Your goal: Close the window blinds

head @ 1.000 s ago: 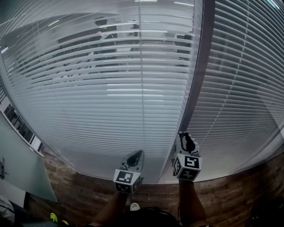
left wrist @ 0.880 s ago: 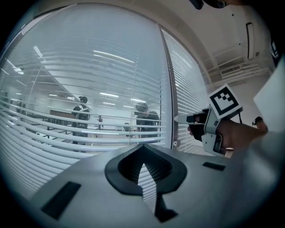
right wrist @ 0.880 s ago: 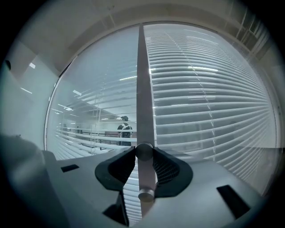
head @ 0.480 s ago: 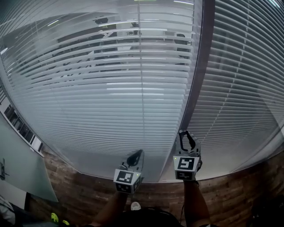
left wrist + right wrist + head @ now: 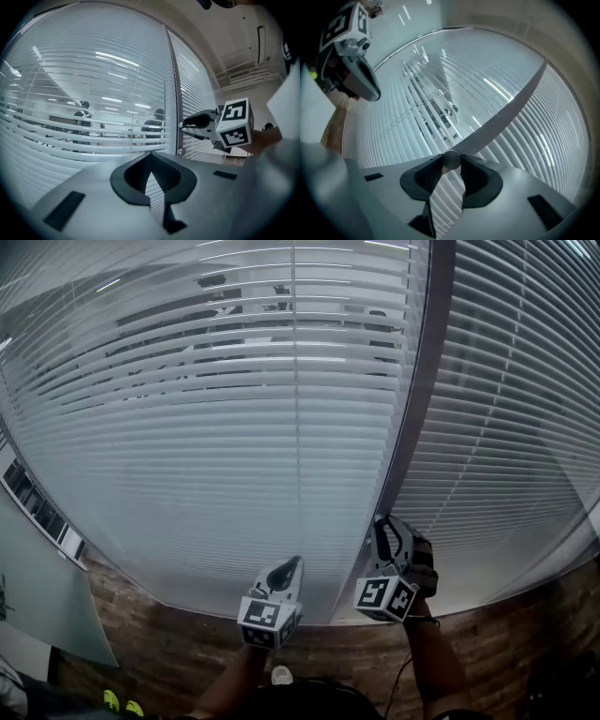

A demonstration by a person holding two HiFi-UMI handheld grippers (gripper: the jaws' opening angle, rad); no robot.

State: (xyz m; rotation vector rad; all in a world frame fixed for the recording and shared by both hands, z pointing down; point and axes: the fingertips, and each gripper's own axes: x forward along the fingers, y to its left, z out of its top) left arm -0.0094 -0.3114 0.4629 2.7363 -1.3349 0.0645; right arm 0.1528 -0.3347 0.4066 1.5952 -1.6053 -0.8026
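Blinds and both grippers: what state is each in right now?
Left blind: lowered, slats part open, room visible through upper rows.
Right blind: lowered, slats tilted, mostly blocking view.
Left gripper: shut, empty.
Right gripper: shut on round grey rod.

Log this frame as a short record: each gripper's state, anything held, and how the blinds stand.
left gripper: jaws together, empty, pointed at the left blind
right gripper: shut on a small round knob, beside the frame post
left blind: upper slats gapped, with the room behind showing through; lower slats look shut
right blind: slats look shut
task status: not finished
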